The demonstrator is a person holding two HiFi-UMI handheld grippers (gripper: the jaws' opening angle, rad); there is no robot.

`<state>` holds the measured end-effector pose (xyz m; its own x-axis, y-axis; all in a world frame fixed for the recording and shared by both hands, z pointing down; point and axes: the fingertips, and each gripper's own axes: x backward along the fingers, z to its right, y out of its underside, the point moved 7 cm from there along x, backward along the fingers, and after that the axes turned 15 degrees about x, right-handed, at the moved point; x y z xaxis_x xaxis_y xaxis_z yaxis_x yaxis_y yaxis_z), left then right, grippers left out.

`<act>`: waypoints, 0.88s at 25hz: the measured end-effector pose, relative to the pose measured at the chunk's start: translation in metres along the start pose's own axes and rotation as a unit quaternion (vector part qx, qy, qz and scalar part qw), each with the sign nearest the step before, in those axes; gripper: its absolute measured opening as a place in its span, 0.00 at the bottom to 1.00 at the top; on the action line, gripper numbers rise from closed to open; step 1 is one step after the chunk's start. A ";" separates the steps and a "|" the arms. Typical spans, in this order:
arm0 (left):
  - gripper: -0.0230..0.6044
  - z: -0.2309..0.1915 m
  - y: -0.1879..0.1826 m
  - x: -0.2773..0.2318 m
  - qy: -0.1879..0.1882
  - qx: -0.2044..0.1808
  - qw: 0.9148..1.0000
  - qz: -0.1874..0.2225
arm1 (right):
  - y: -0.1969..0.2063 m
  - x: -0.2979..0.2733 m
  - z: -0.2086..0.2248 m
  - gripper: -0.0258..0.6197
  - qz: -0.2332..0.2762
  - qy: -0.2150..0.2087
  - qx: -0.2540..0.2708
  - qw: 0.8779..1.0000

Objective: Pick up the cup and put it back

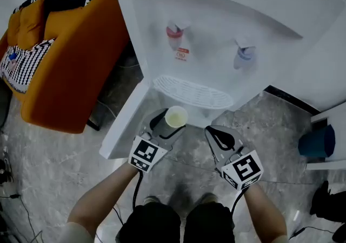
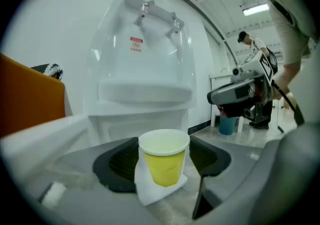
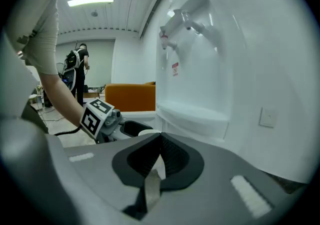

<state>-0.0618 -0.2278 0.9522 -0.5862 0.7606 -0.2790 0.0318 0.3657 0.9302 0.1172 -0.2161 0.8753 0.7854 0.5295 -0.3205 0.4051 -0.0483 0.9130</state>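
Observation:
A yellow paper cup (image 1: pixel 176 116) with a white rim stands upright between the dark pads of my left gripper (image 1: pixel 166 124), which is shut on it and holds it off the floor. The left gripper view shows the cup (image 2: pixel 164 161) empty and centred in the left gripper (image 2: pixel 165 169). It hangs just in front of the white water dispenser's drip tray (image 1: pixel 192 92), below the red tap (image 1: pixel 174 35). My right gripper (image 1: pixel 219 138) is beside it to the right, shut with nothing in it. In the right gripper view the right gripper's (image 3: pixel 157 161) pads meet.
The dispenser has a blue tap (image 1: pixel 243 55) to the right of the red one. An orange sofa (image 1: pixel 70 63) with patterned cushions stands at the left. A blue bin (image 1: pixel 319 142) sits at the right edge. The floor is grey marble.

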 end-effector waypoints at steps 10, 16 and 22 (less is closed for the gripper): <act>0.56 0.056 -0.134 0.130 0.007 0.062 0.998 -0.012 | -0.156 0.063 0.005 0.04 -0.035 0.004 -0.065 0.997; 0.56 0.092 -0.227 0.206 0.025 0.038 0.999 0.013 | -0.258 0.111 0.005 0.04 -0.060 0.010 -0.079 0.995; 0.56 0.110 -0.314 0.258 0.024 0.030 0.999 0.038 | -0.356 0.136 0.009 0.04 -0.056 0.007 -0.061 0.997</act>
<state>-0.1344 -0.0875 0.5623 -0.6189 0.7609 -0.1950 0.1255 0.3409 0.9317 0.0839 -0.1347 0.5047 0.7322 0.5370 -0.4190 0.4287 0.1147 0.8961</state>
